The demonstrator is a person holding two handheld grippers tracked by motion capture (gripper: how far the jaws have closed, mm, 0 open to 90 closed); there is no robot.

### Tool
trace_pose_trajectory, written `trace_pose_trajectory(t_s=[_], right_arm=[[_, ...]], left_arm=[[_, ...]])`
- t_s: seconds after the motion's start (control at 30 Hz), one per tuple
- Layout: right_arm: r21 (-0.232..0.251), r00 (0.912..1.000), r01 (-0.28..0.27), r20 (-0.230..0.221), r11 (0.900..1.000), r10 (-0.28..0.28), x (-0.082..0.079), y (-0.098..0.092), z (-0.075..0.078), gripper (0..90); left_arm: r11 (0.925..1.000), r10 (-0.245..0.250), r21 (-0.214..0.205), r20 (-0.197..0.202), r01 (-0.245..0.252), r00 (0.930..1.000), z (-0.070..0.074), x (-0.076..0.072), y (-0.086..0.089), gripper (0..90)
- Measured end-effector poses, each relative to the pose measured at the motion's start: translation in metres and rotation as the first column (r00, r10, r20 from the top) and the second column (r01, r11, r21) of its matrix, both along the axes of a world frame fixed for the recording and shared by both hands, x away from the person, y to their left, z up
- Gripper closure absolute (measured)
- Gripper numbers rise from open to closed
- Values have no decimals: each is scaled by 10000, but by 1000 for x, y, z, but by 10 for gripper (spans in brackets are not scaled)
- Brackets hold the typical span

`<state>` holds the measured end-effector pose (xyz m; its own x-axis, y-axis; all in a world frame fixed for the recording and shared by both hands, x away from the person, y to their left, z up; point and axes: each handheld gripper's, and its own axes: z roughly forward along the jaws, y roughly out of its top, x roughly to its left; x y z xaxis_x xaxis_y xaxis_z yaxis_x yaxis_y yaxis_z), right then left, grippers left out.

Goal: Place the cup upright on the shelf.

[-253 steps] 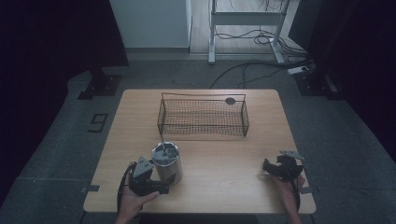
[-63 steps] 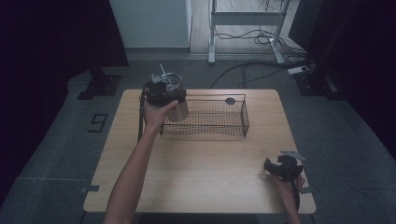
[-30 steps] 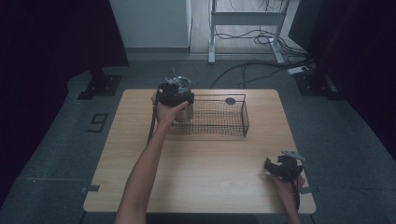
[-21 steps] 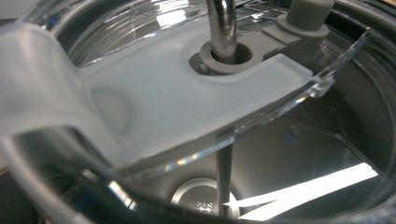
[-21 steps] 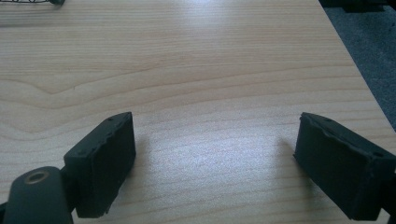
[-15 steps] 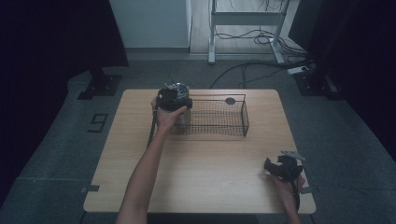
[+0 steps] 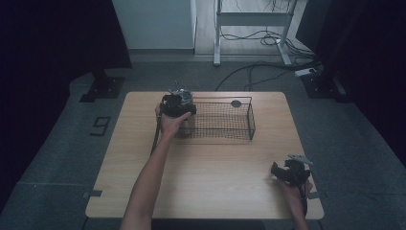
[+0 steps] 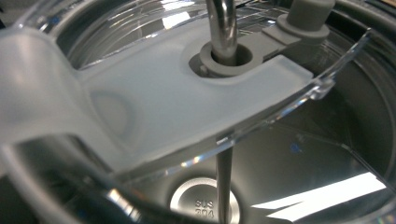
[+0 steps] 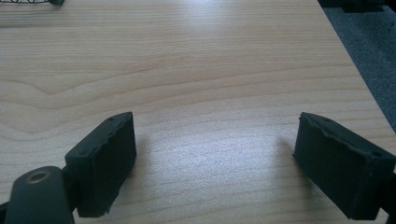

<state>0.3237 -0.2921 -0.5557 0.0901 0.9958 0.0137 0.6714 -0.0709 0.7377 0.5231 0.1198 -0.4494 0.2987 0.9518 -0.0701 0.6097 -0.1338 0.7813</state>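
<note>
One steel tumbler [image 7: 184,115] with clear lid [image 8: 154,100] and metal straw [image 8: 223,28], carried by my left tongs [image 7: 177,106] at the left end of the wire basket [image 7: 225,120]; from the high view the cup sits at or just inside that end wall, and I cannot tell whether its base has reached the basket floor; the left gripper view looks straight down through the lid onto the stamped bottom; the jaws themselves are hidden there, so I judge the grip closed on the cup from the hand's hold, not from sight of the jaws.

Progress, as I judge it: cup lifted and brought over to the basket, done; lowering fully, letting go and drawing the hand back, left to do.

One right tongs [image 9: 215,158], jaws spread wide, nothing between them, resting low over the bare worktop [image 9: 196,70] near its right front corner.

Count: one tumbler; one lid; one straw; one basket; one small dark disc [image 7: 236,103] at the basket's far rim; two tongs; one worktop.
</note>
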Motion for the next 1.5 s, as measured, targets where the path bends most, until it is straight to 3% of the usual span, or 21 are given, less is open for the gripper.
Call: trace_pose_trajectory(t_s=[0.5, 0.9, 1.07, 1.17, 1.37, 1.5], right_arm=[[0, 10000, 6, 4, 10000, -6, 0, 0, 0, 127], [-4, 10000, 4, 7, 10000, -4, 0, 0, 0, 128], [-3, 10000, 4, 5, 10000, -4, 0, 0, 0, 128], [-7, 10000, 6, 7, 10000, -6, 0, 0, 0, 129], [-6, 10000, 8, 5, 10000, -8, 0, 0, 0, 129], [-10, 10000, 3, 11, 10000, -3, 0, 0, 0, 129]], left_arm=[[9999, 55, 92, -69, -54, 10000, -10, -2, -4, 40], [9968, -274, 766, 300, 250, 9992, -15, -13, -12, 36], [9985, -227, 498, 296, 212, 9993, -14, -14, -9, 10], [9992, -260, 315, 603, 242, 9978, -7, -17, -7, 0], [9993, -319, 213, 748, 304, 9967, 0, -21, -5, 0], [9994, -340, 60, 1254, 335, 9915, 13, -30, -1, 0]])
